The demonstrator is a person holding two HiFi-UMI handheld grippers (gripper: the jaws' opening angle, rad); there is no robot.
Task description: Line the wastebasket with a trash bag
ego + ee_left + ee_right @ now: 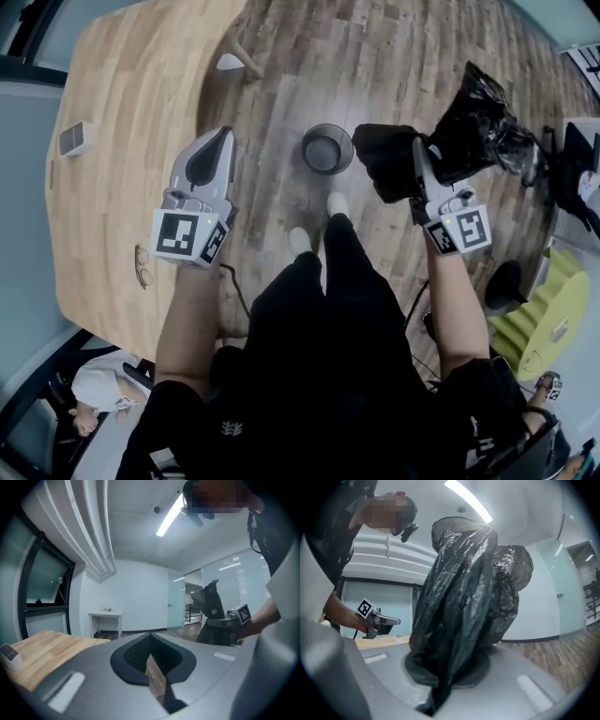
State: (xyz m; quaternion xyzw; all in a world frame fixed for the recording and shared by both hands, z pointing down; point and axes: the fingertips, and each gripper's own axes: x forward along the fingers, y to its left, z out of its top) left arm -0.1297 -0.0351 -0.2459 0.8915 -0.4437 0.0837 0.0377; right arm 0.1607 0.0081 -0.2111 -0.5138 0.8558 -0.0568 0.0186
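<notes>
Head view: bag in the air, basket bare, lining not yet begun.
Left claw (221, 141) is pinched shut on nothing, with the table (122, 112) off to its left. To its right, down by the person's feet, stands the wastebasket (307, 141), unlined. Further right, the right claw (416, 148) is clamped on a bunched black trash bag (473, 117) that billows beyond its tips, apart from the basket. Opening the bag and seating it over the rim look to be all that's left.

Glasses (142, 266) on wooden table (131, 94)
</notes>
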